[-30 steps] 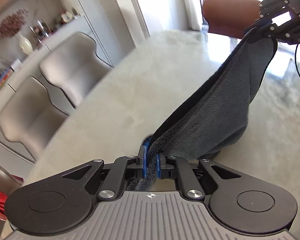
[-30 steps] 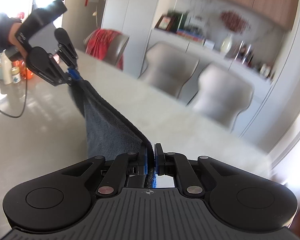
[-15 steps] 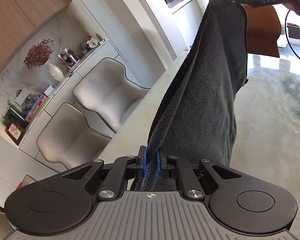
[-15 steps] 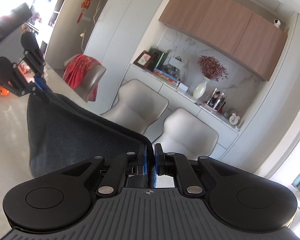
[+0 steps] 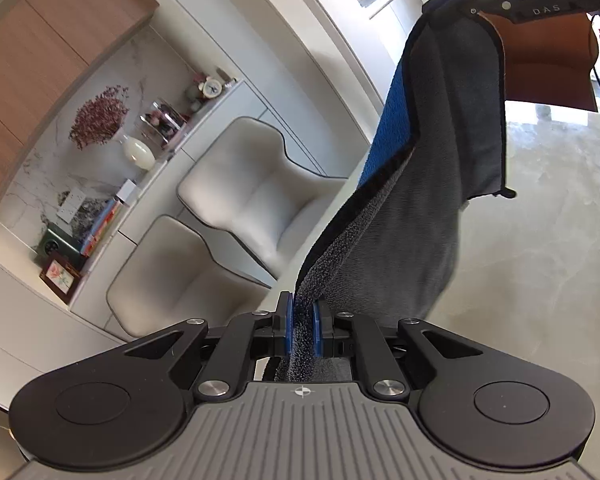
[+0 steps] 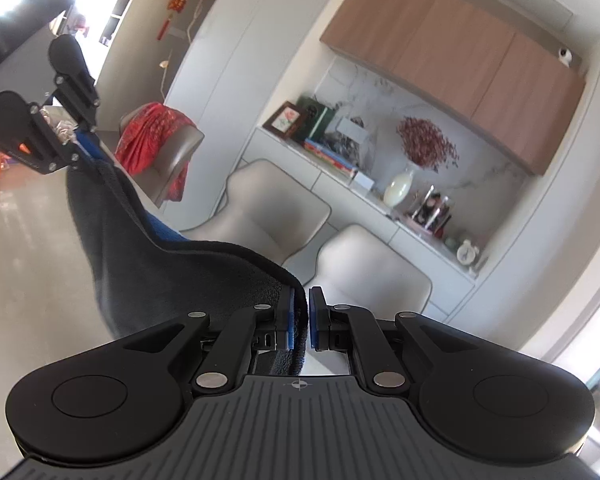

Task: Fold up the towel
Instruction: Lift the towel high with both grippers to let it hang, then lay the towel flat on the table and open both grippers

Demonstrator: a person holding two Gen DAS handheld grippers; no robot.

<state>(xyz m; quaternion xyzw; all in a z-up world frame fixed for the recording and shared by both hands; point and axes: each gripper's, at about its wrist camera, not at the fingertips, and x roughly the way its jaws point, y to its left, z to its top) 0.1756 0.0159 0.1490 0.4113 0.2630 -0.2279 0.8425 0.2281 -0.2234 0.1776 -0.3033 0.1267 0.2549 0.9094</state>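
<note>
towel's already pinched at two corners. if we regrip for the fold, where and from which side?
Keep the top edge. The towel hangs slack between the left gripper and right gripper, both shut on its corners. To regrip, probably pinch the bound hem near a corner, edge-on from above; the body is loose and hangs free.

Each gripper — left gripper (image 5: pixel 303 330) and right gripper (image 6: pixel 299 320) — has black linkage arms with round silver screws, blue pads on its fingers (image 5: pixel 285 322) and a ribbed grey body with a small crosshair mark (the right gripper's side reads "DAS").
</note>
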